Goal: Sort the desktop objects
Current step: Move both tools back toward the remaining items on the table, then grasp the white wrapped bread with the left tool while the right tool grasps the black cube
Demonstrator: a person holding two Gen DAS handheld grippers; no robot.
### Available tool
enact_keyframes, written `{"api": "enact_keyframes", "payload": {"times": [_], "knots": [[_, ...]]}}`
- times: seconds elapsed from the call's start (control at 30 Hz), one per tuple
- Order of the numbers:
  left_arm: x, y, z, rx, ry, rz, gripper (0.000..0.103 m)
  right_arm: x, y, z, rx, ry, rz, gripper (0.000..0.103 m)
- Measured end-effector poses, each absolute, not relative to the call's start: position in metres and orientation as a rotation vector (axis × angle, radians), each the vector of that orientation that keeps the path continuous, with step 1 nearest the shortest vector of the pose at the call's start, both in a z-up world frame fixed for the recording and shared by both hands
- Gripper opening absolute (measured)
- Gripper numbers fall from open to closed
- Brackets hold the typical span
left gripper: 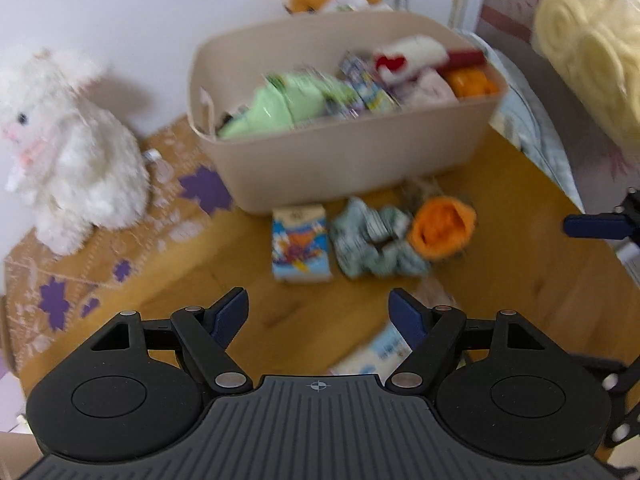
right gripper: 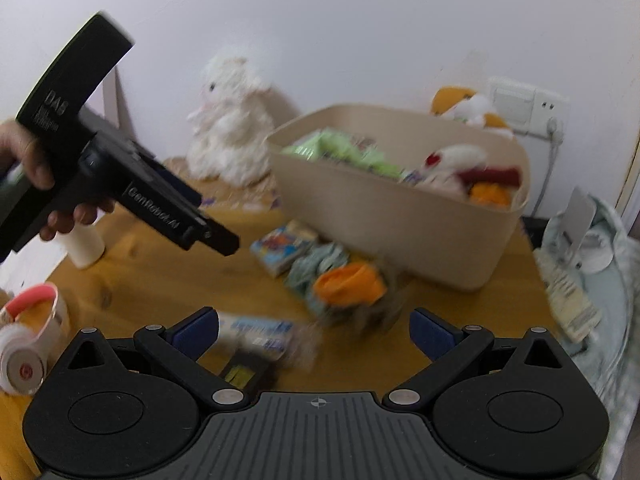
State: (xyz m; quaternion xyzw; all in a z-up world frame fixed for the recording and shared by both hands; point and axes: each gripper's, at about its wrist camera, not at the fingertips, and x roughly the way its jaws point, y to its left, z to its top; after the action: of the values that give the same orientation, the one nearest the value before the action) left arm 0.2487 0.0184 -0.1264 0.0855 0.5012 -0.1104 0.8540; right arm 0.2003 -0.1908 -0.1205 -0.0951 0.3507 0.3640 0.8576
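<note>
A beige bin is sitting on the wooden table, holding green packets, small cartons, a white-and-red plush and something orange. Just in front of it, a cartoon-printed carton is lying flat beside a crumpled grey-green cloth, which is touching an orange pouch. Nearer, a blue-and-white pack is lying blurred.

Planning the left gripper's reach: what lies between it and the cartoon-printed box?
Only bare wooden table between the left gripper and the cartoon-printed box, per the left wrist view.

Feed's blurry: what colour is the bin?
Beige bin, plain; clearest in the left wrist view.
</note>
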Motion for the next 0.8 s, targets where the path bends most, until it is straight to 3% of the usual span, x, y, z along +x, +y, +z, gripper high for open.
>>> {"api": "enact_keyframes", "payload": {"times": [0.43, 0.8], "knots": [[0.227, 0.011, -0.172, 0.268, 1.14, -0.415, 0.078, 0.145, -0.161, -0.179, -0.203, 0.808, 0.672, 0.103], [0.227, 0.004, -0.194, 0.32, 1.143, -0.473, 0.078, 0.143, -0.14, -0.189, -0.229, 0.831, 0.568, 0.099]]}}
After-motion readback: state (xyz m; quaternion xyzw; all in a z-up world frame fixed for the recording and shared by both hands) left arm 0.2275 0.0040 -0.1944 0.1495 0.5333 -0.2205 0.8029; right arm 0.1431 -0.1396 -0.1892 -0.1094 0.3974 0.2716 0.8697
